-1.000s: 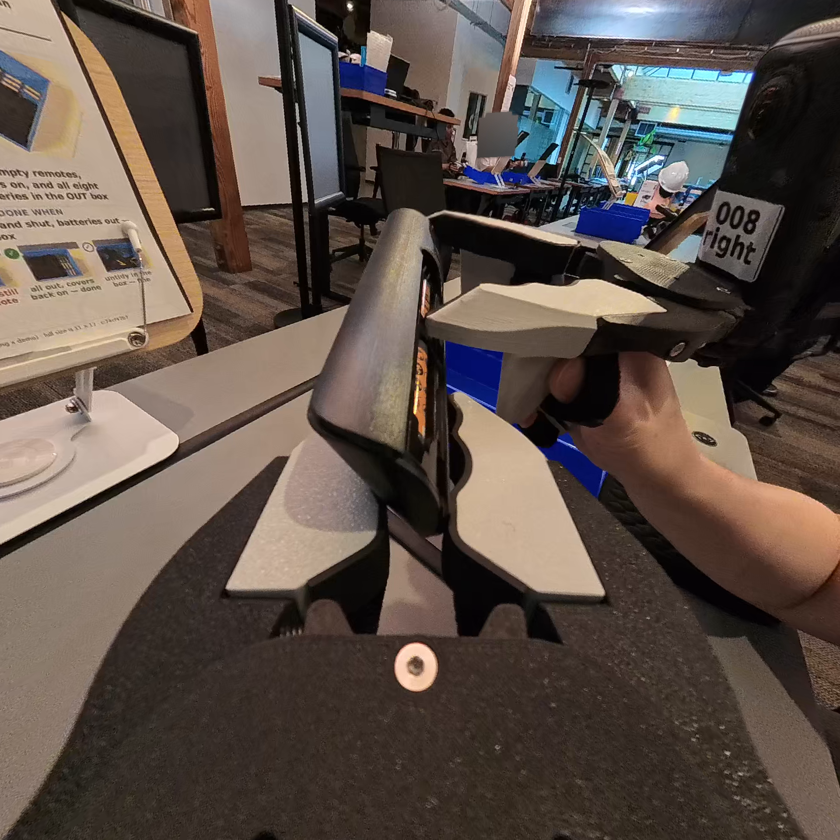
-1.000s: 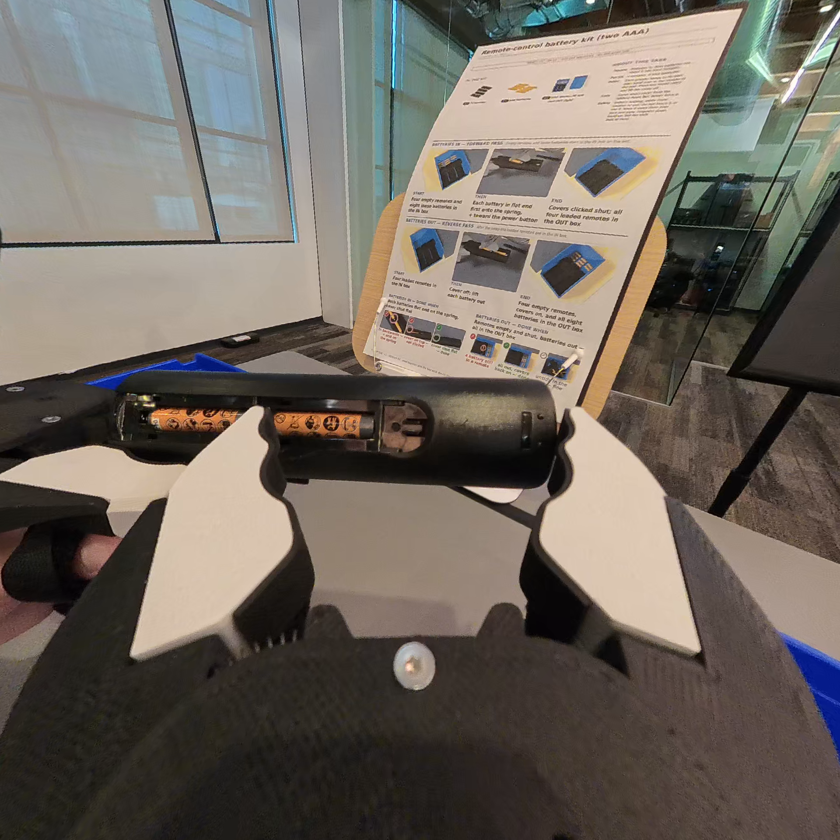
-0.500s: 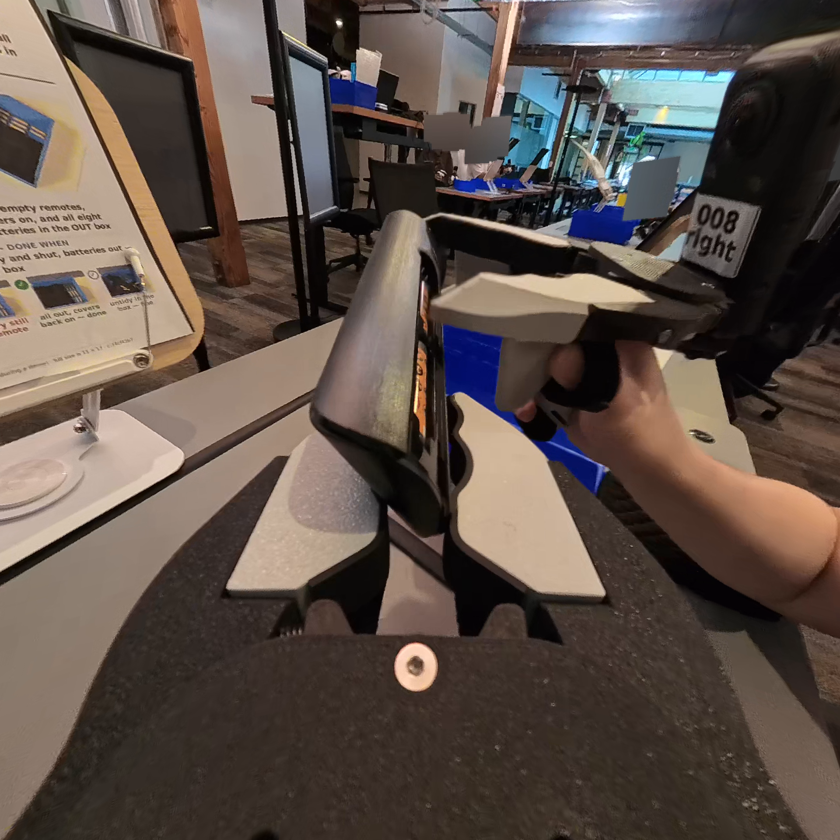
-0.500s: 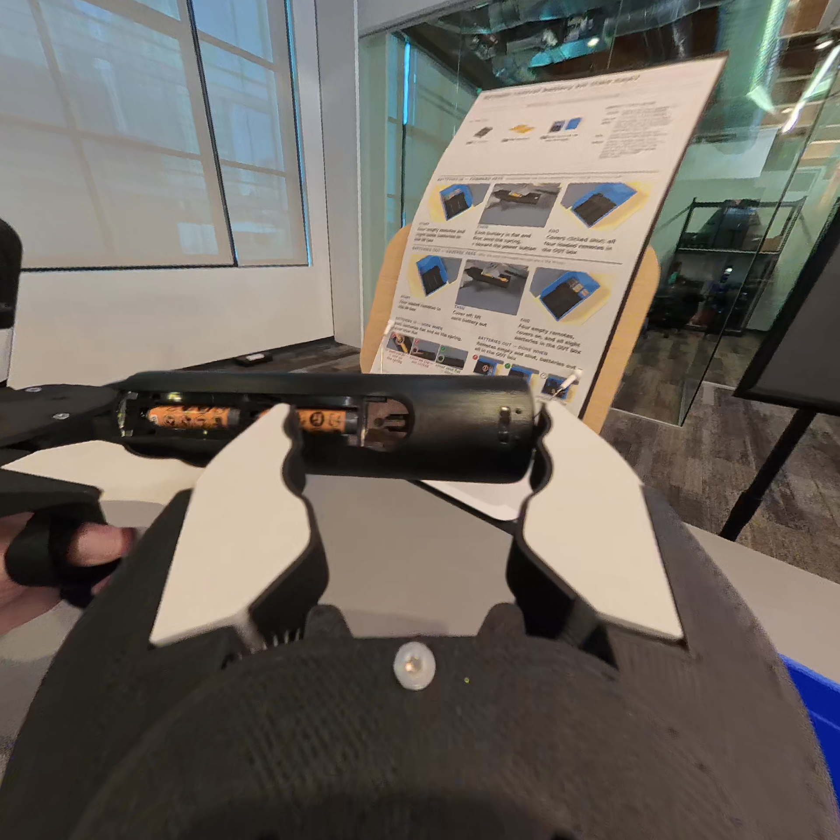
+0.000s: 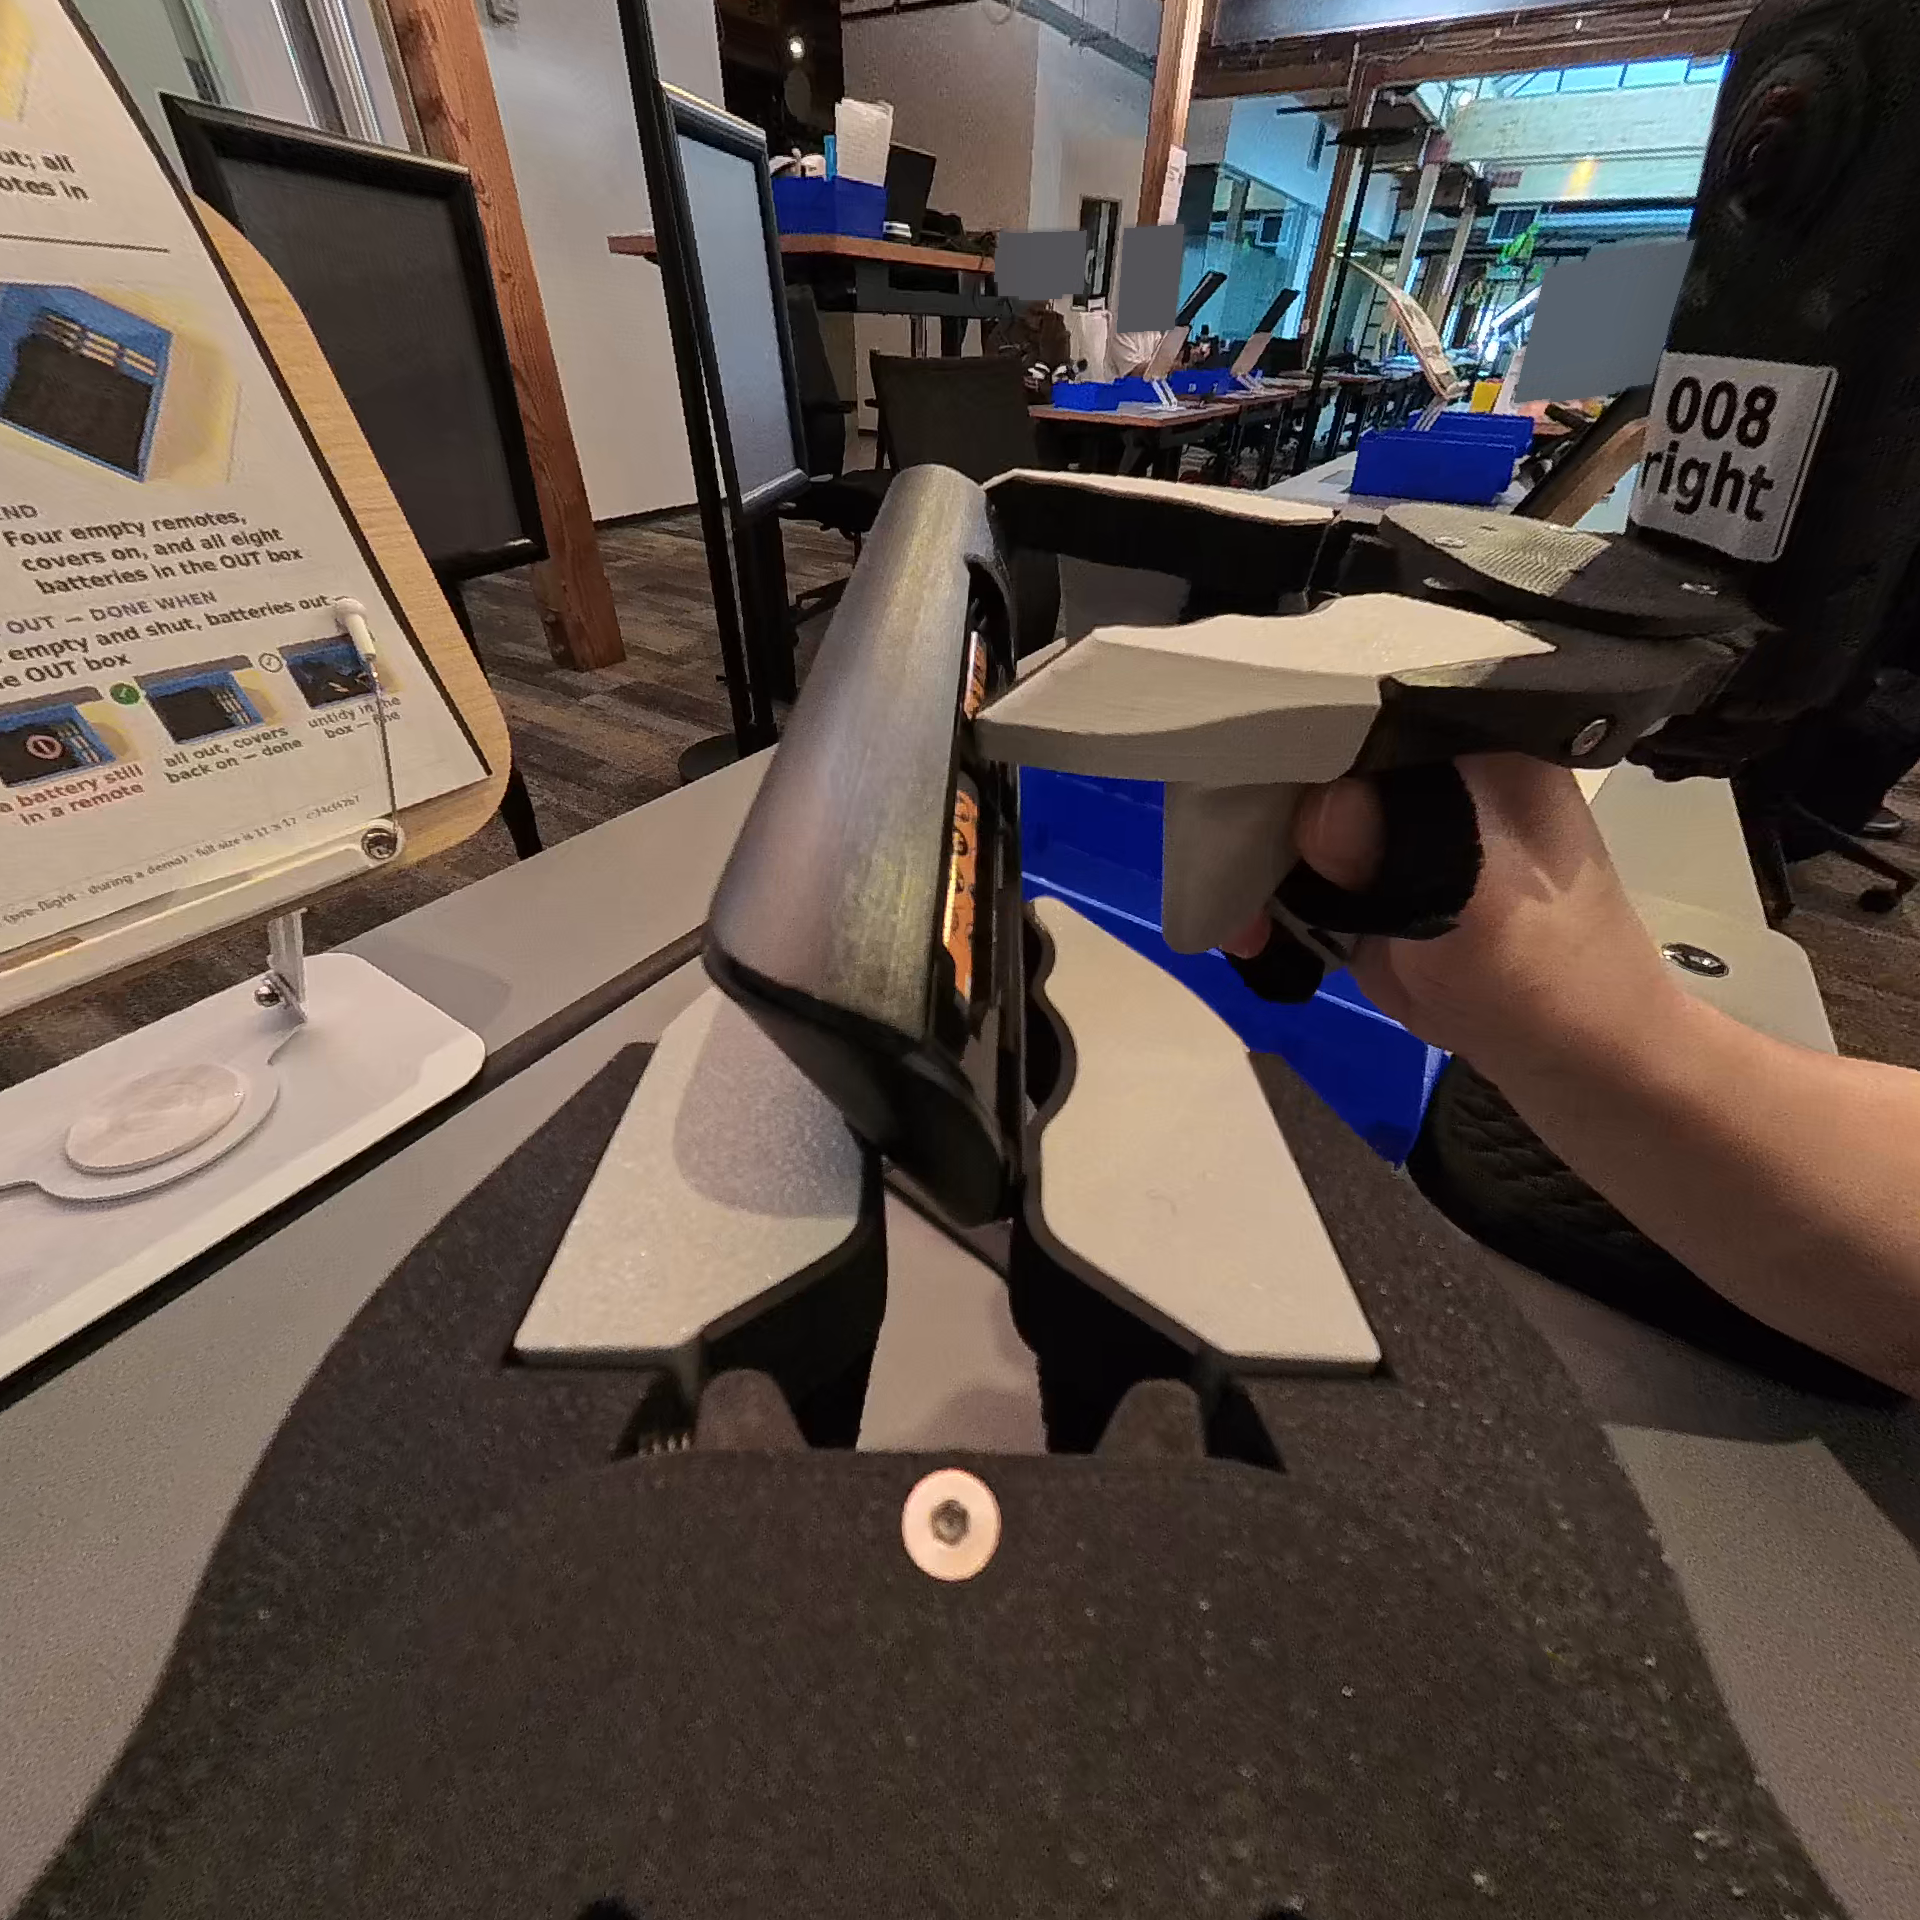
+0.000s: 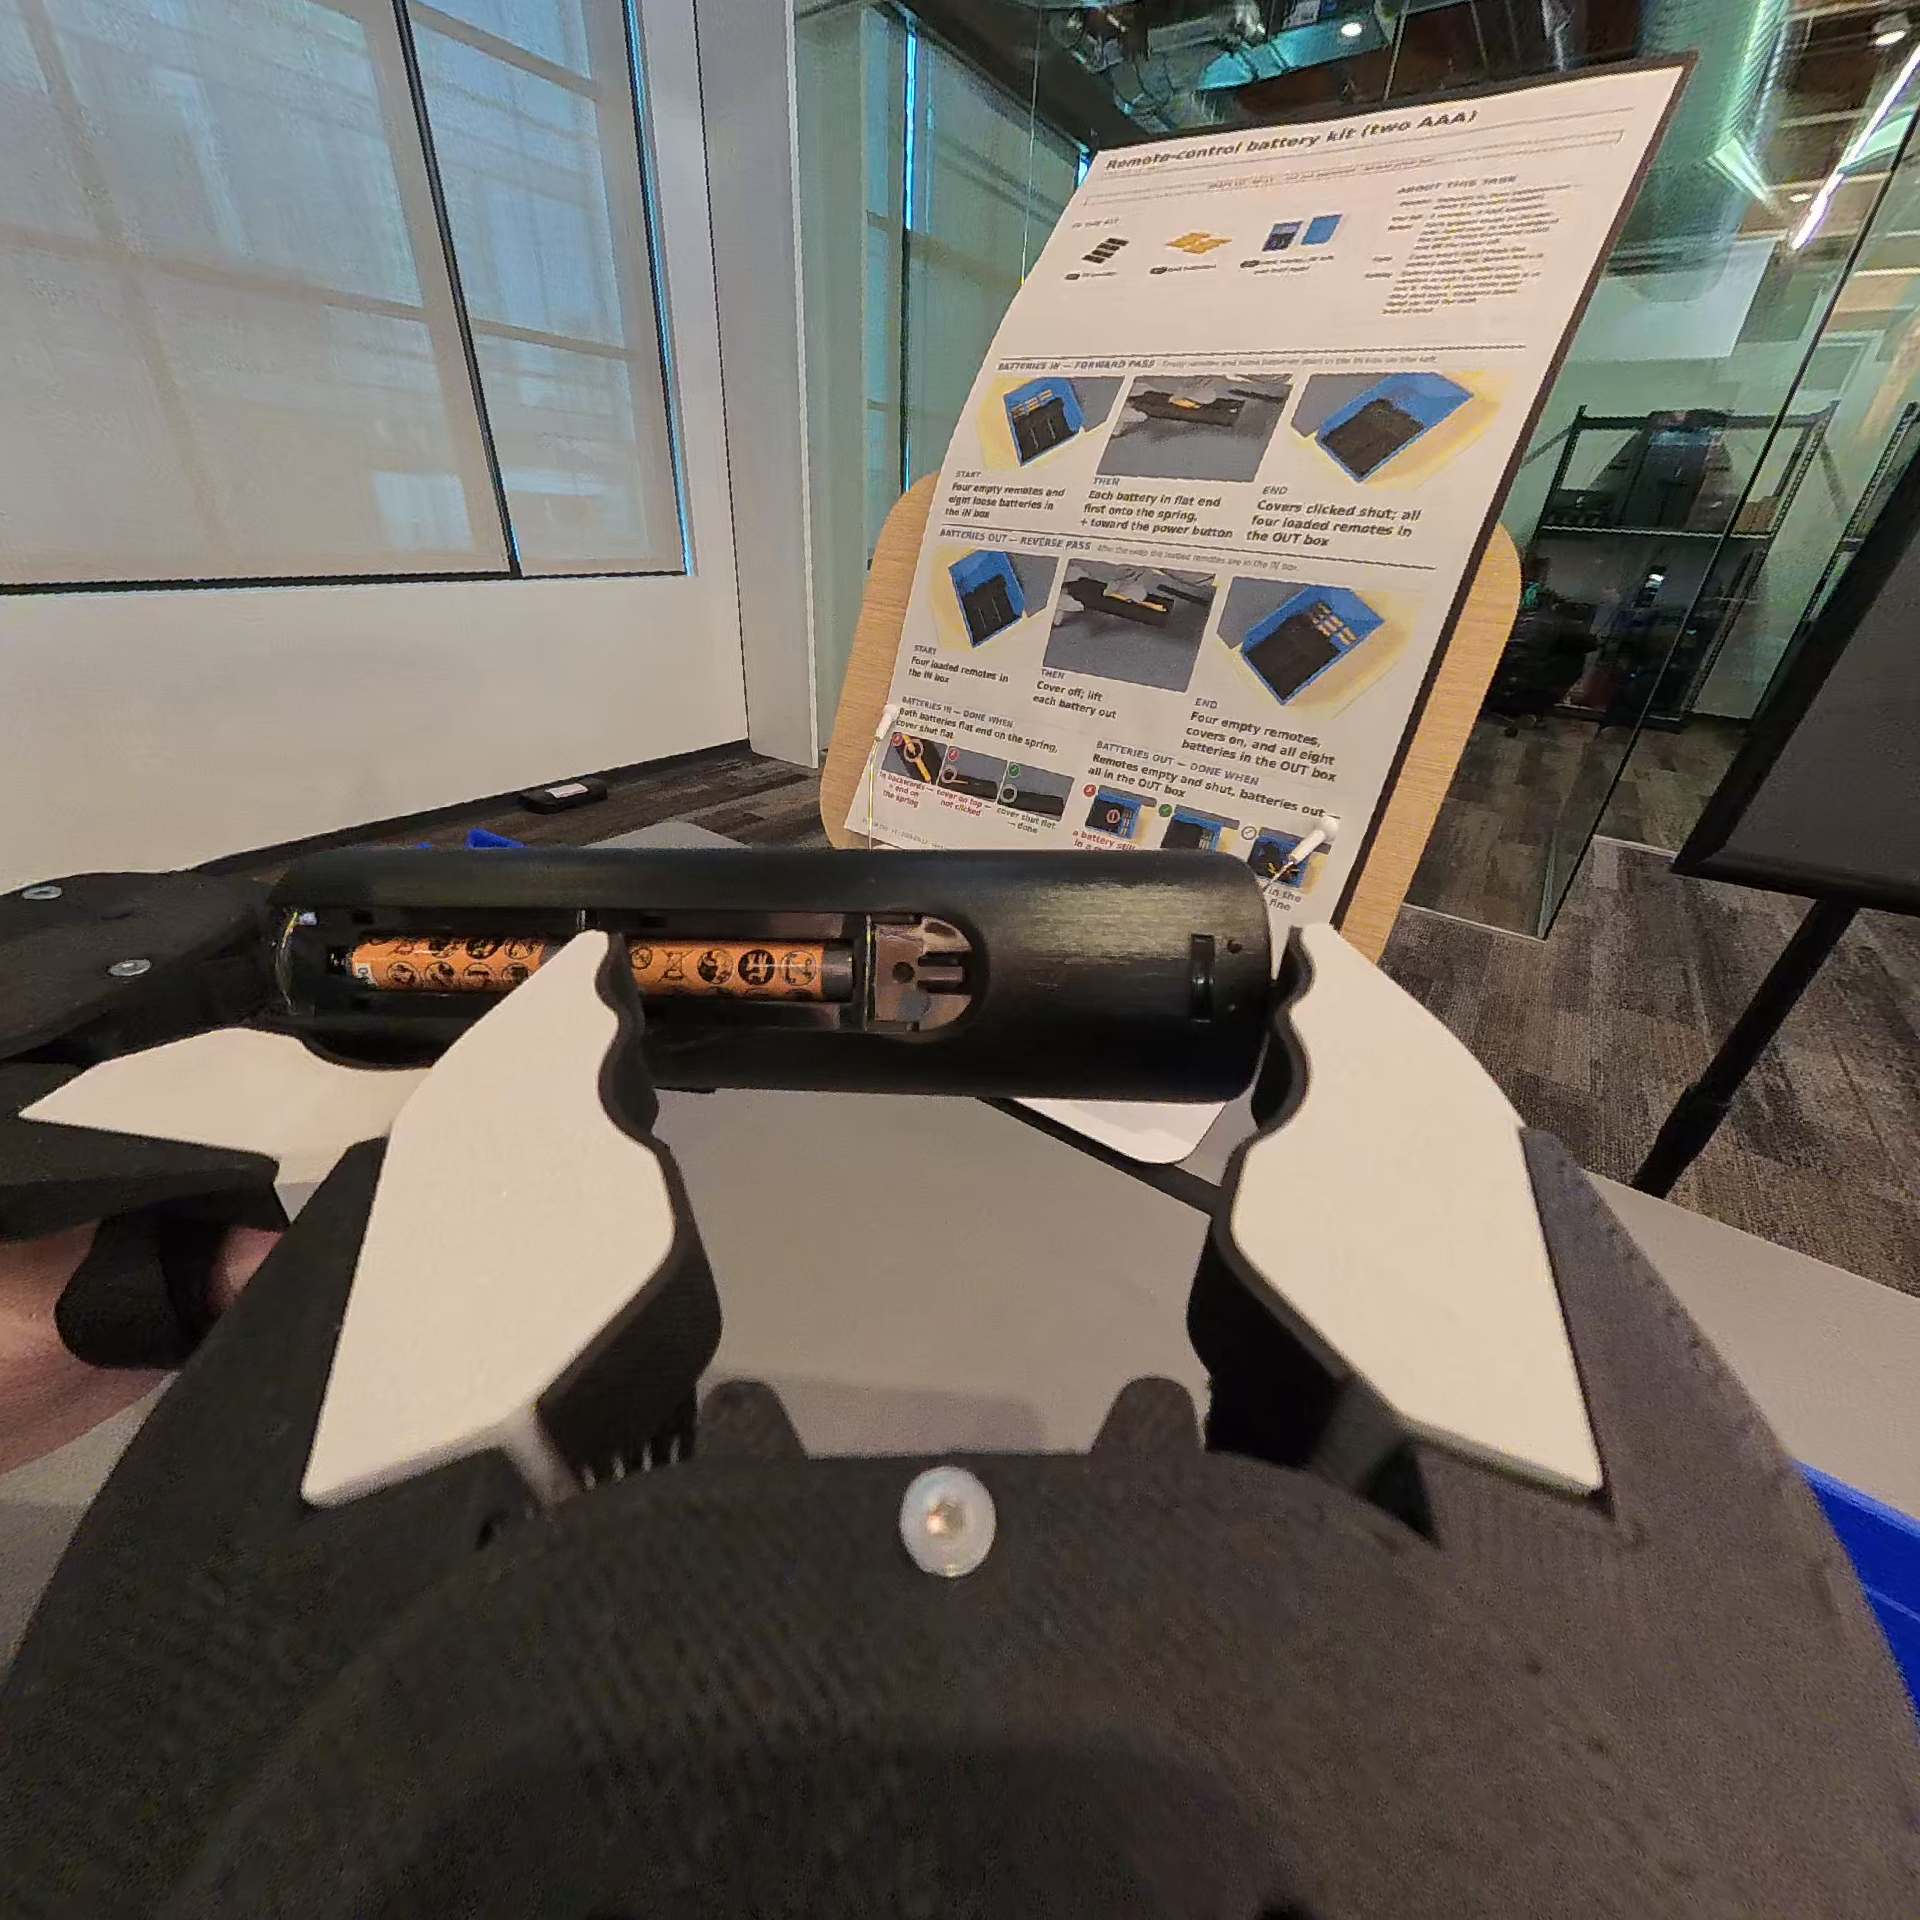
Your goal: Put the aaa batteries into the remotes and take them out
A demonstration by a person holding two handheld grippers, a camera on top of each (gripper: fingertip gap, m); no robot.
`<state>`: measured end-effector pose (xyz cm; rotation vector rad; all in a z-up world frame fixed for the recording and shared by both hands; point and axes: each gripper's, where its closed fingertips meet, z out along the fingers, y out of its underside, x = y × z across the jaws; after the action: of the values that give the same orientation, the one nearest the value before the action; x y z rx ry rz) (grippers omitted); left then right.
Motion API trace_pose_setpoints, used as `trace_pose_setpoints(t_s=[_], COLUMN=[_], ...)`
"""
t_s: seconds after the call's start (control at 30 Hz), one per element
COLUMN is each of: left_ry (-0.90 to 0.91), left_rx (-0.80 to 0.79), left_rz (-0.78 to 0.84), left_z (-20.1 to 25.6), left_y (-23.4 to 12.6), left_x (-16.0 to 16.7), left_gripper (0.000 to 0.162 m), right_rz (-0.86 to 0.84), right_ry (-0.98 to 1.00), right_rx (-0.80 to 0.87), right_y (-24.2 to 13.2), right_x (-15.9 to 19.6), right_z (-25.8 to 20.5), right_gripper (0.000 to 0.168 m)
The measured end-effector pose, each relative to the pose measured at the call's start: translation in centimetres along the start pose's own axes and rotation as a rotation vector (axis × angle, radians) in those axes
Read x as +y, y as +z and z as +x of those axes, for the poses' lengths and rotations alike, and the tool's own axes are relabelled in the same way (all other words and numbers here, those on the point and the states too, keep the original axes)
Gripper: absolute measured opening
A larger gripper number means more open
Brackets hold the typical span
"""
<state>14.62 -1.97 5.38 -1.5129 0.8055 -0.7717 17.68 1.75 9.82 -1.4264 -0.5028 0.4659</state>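
Remote (image 5: 862,831) clamped at its near end between the pale fingers of the left gripper (image 5: 940,1049), rising from frame centre toward the upper middle of the left wrist view, tilted away, rounded back facing left, open side facing right. Orange battery (image 5: 961,914) glimpsed along that right edge. Right gripper (image 5: 997,603) reaching in from the right of the frame, spread wide, one finger (image 5: 1226,707) against the open side, the other at the far tip; hand (image 5: 1475,914) gripping its handle. Seen from the right wrist view: remote (image 6: 1091,997) lying level across mid-frame, cover off, battery (image 6: 727,966) sitting in the open bay left of centre, right gripper (image 6: 940,966) parted around the remote's length, not squeezing the battery. Blue bin (image 5: 1101,862) behind, grey table (image 5: 582,914) below, instruction board (image 6: 1226,499) standing at upper right.
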Motion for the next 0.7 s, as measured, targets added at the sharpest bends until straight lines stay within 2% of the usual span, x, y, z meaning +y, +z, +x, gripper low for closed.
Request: trace_pose_setpoints(t_s=[0.3,0.33,0.43,0.6,0.7], left_ry=[0.017,0.015,0.041,0.039,0.040], left_rx=[-0.013,-0.012,-0.028,-0.021,-0.020], left_rz=[-0.003,-0.006,-0.006,0.012,0.005], left_z=[-0.2,-0.2,-0.2,-0.1,0.0], left_y=[-0.1,-0.1,-0.1,-0.3,-0.2], left_x=[-0.2,-0.1,-0.1,-0.6,-0.4], left_gripper=[0.023,0.023,0.023,0.023,0.023], right_rz=[-0.027,-0.026,-0.041,-0.004,-0.008], right_ry=[0.082,0.086,0.069,0.104,0.126], right_rx=[-0.048,-0.059,-0.048,-0.070,-0.080], right_y=[0.4,0.4,0.5,0.1,0.1], right_x=[0.7,0.6,0.8,0.0,0.0], right_z=[-0.2,-0.5,-0.5,-0.2,-0.2], right_gripper=[0.116,0.124,0.127,0.114,0.115])
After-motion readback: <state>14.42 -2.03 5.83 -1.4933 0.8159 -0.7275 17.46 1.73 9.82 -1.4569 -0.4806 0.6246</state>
